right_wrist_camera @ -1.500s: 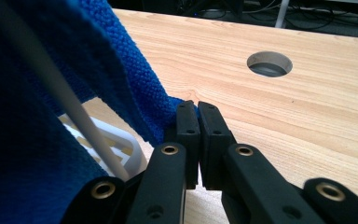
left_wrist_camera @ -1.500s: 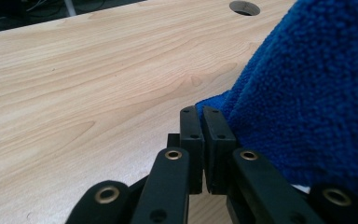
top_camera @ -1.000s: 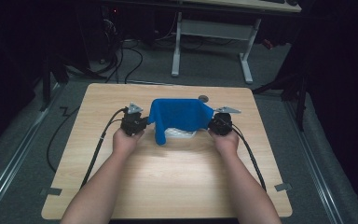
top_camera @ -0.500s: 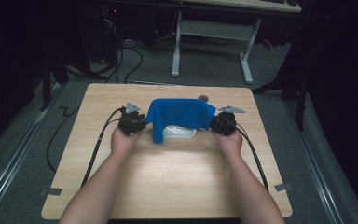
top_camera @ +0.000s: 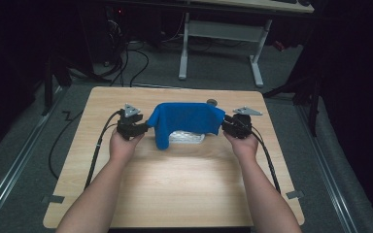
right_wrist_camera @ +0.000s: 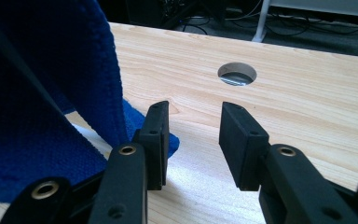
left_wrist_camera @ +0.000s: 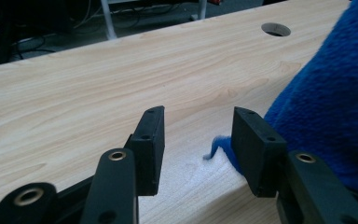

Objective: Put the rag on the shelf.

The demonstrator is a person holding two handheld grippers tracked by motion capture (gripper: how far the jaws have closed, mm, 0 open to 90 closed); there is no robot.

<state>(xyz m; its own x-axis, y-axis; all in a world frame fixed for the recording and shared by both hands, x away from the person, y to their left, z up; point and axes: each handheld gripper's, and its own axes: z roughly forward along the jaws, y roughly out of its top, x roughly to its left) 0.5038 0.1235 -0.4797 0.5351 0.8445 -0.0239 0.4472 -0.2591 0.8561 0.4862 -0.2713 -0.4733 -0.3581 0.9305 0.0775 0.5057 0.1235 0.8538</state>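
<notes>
A blue cloth [top_camera: 185, 121] lies draped over a pale, low thing [top_camera: 187, 137] in the far middle of the wooden table [top_camera: 184, 189], its left part hanging lower toward the near side. What the pale thing is cannot be told. The left gripper [top_camera: 143, 128] sits just left of the cloth, held in the person's left hand [top_camera: 125, 144]; the right gripper [top_camera: 225, 124] sits just right of it, in the right hand [top_camera: 242, 141].

In the left gripper view the left gripper [left_wrist_camera: 196, 140] has its jaws standing apart, having just been opening, with bare table between them. The cloth [left_wrist_camera: 326, 107] lies against the outer side of the right-hand jaw, and a small tuft of it shows by that jaw's inner edge; the pads do not press on it.

In the right gripper view the right gripper [right_wrist_camera: 193, 135] likewise has its jaws apart, just opened further, with only table wood in the gap. The cloth [right_wrist_camera: 37, 107] hangs on the far side of the left-hand jaw, a corner resting on the table behind it. A round hole [right_wrist_camera: 237, 73] in the tabletop lies beyond the jaws, near the table's far edge
</notes>
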